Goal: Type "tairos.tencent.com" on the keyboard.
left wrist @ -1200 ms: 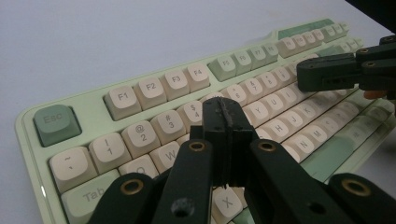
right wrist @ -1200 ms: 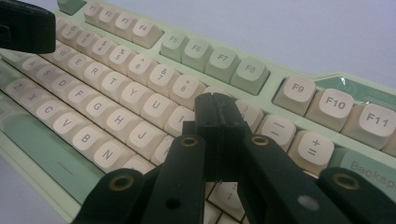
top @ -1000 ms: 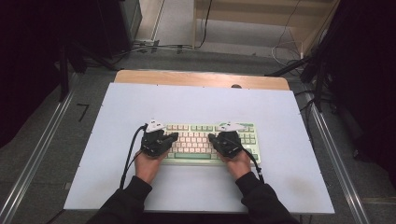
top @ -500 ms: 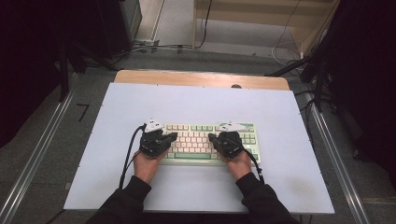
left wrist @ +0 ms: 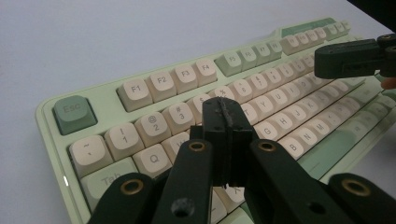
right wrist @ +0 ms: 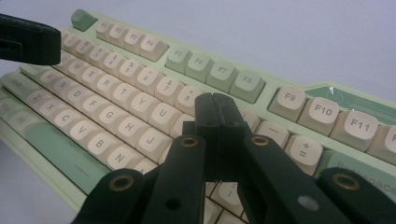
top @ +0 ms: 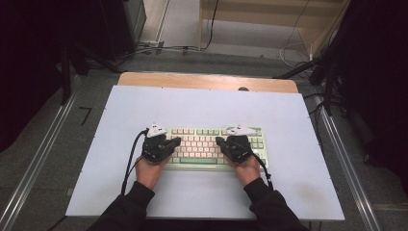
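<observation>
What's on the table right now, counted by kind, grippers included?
Keyboard: 1
Grippers: 2, the left gripper and the right gripper, each with jaws shut over the keys
Total: 3

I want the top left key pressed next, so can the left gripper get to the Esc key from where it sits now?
Probably yes. The left gripper, jaws shut, hovers over the number and letter rows of the keyboard, and the Esc key lies bare at the corner beside it. The right gripper is far off toward the other end.
</observation>
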`<state>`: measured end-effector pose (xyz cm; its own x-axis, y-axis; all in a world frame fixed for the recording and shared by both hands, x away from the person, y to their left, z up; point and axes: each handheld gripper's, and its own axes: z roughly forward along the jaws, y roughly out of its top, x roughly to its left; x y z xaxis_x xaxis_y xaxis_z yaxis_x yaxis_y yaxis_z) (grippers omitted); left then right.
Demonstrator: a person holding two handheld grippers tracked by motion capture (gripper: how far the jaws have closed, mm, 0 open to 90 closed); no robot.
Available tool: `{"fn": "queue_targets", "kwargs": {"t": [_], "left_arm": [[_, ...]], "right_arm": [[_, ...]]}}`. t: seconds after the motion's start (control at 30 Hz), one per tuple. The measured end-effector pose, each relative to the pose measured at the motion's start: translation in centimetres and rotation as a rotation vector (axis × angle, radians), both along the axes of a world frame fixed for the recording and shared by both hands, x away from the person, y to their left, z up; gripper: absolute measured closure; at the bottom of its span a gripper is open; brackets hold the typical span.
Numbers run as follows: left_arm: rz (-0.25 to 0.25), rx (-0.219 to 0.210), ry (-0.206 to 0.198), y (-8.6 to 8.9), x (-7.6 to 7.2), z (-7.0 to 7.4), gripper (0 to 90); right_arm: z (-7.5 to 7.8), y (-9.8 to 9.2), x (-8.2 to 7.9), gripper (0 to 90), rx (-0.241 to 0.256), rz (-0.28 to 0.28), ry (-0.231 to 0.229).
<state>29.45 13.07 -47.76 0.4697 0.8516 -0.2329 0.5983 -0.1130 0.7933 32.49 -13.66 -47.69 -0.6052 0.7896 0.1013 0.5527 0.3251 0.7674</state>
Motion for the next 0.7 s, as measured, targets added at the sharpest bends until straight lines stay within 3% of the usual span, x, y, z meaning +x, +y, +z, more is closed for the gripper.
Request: {"fn": "queue_targets", "kwargs": {"t": [0.7], "left_arm": [[0.005,0.011,0.016,0.38,-0.17,-0.45,90.0]], "right_arm": [[0.11,-0.29,-0.04,87.2,0.001,-0.003,-0.002]]}}
